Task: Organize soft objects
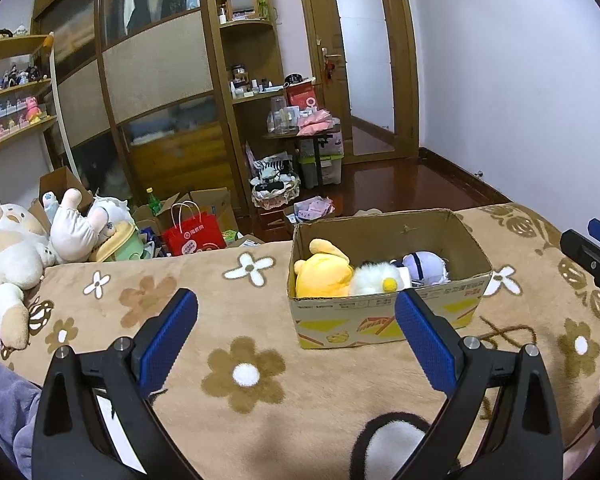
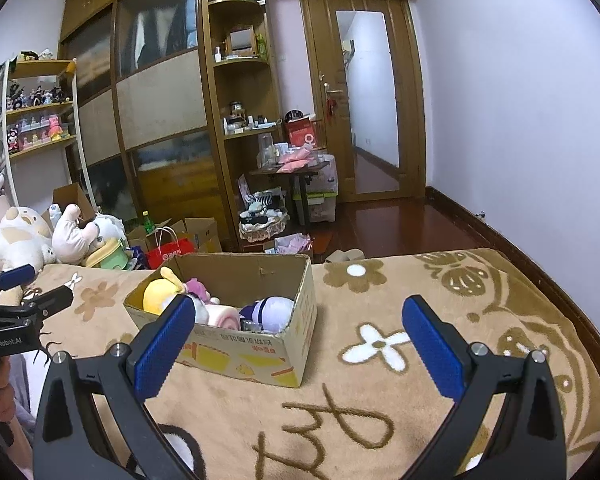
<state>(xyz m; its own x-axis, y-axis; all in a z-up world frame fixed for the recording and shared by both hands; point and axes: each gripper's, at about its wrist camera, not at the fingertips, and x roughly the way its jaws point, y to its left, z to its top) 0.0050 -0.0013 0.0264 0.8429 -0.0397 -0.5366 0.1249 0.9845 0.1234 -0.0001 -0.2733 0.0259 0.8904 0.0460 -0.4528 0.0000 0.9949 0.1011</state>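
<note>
Nearest the lens, lower frame: left gripper (image 1: 296, 336) and right gripper (image 2: 298, 340), both spread wide, empty, over plush flower-print blanket (image 1: 240, 376) on the bed. Mid-frame: corrugated cardboard box (image 1: 384, 320), open-topped, already holding yellow plush (image 1: 322, 272), white fluffy one (image 1: 374, 278), pale purple one (image 1: 424, 266). Upper left, well apart: heaped cream-and-white stuffed toys (image 1: 16, 256). Probably best: reach left, pinch deep into bulk, not loose fur.

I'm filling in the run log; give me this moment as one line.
left hand-held gripper: open, empty | right hand-held gripper: open, empty | cardboard box: on blanket, holds soft toys | plush pile: outside box
</note>
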